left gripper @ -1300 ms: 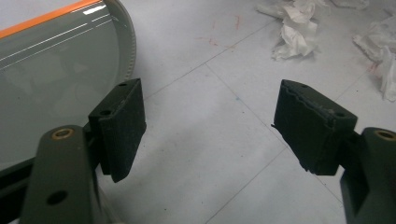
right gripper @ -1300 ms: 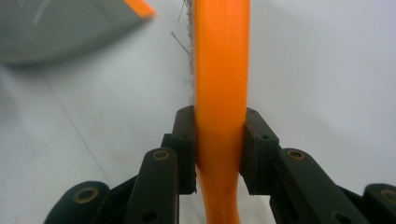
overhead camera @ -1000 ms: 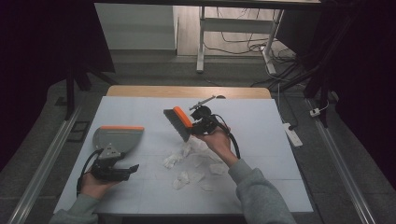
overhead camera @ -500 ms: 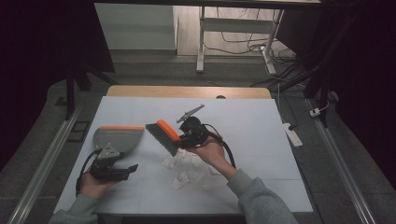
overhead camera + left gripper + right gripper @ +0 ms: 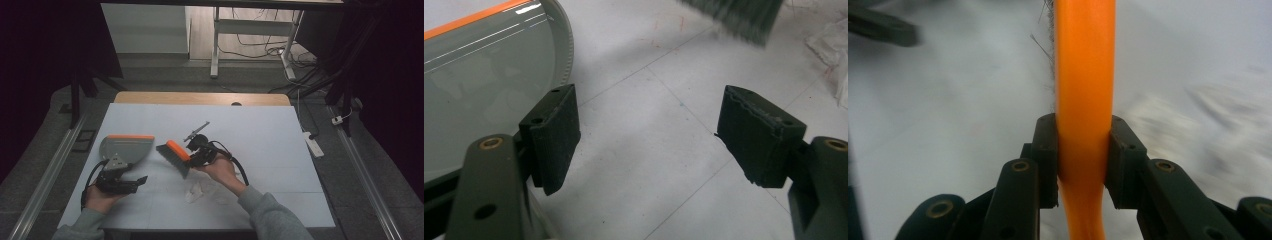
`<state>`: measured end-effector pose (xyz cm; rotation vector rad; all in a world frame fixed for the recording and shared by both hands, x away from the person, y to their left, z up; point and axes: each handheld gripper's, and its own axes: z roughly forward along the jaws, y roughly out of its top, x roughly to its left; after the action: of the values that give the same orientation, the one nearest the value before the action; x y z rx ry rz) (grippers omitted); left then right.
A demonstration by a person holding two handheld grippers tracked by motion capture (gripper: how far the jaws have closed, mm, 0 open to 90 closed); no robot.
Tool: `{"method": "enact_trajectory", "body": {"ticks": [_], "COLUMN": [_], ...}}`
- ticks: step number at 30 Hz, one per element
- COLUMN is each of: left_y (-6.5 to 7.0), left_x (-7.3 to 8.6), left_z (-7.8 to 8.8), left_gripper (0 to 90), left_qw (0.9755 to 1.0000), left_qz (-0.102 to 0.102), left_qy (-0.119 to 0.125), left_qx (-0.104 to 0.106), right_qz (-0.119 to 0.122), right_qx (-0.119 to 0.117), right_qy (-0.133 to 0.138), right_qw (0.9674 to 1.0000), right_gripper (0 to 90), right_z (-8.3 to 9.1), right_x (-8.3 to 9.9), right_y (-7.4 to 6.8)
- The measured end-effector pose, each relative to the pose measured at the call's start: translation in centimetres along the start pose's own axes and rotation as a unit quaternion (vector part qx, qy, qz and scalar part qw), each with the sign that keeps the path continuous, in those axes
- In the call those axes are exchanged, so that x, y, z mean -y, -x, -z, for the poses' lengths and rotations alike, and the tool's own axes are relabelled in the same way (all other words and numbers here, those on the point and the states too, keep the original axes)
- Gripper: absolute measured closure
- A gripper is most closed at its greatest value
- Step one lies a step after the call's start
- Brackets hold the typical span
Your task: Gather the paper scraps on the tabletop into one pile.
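Orange-backed brush (image 5: 174, 157) sits clamped by its handle in the right gripper (image 5: 200, 156), just left of table centre, bristles hanging toward 7 o'clock. Crumpled paper scraps (image 5: 195, 191) lie at its 5 o'clock. At 9 o'clock the grey dustpan (image 5: 125, 148) rests near the white table's (image 5: 260, 130) left edge, the left gripper (image 5: 131, 182) just below it, jaws wide with nothing between. Bare table spreads toward 3 o'clock.

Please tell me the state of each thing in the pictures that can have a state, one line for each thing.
Left hand-held gripper: open, nothing between the pads.
Right hand-held gripper: shut on the brush.
Brush: held, bristles pointing down toward the table.
Dustpan: lying on the table, not gripped.
Crumpled paper scraps: loose on the table, not swept up.
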<state>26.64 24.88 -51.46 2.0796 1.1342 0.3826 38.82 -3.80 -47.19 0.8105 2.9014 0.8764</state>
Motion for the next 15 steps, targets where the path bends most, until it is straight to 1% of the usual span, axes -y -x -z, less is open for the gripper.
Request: {"method": "enact_trajectory", "body": {"ticks": [2,3,4,6,11,14,15], "left_y": [0.0,0.0,0.0,0.0,0.1,0.1,0.1], "left_x": [0.0,0.0,0.0,0.0,0.0,0.0,0.0], "left_z": [-0.1,-0.1,-0.1,-0.2,-0.1,-0.1,-0.1], "left_gripper": [26.0,26.0,26.0,26.0,26.0,25.9,25.9], "left_qw": [1.0000,1.0000,1.0000,1.0000,1.0000,1.0000,1.0000], "left_qz": [0.000,-0.001,-0.002,-0.002,0.001,0.001,0.001], "left_qy": [-0.001,-0.002,-0.003,-0.003,-0.003,-0.003,-0.004], "left_qx": [0.001,0.001,0.001,0.000,-0.001,-0.002,-0.002], "right_qz": [-0.011,-0.018,-0.024,-0.029,-0.015,-0.008,-0.003], "right_qx": [0.020,0.026,0.030,0.025,0.003,0.000,0.003], "right_qy": [0.005,0.007,0.011,0.026,0.068,0.077,0.079], "right_qw": [0.9997,0.9995,0.9992,0.9990,0.9976,0.9970,0.9969], "right_gripper": [70.2,70.2,70.3,70.3,70.3,70.3,70.3], "right_z": [0.9,1.3,1.9,3.0,6.2,7.9,8.3], "right_x": [0.6,0.9,1.2,1.6,1.9,2.1,2.2], "right_y": [1.1,1.6,2.0,2.3,1.5,0.9,0.7]}}
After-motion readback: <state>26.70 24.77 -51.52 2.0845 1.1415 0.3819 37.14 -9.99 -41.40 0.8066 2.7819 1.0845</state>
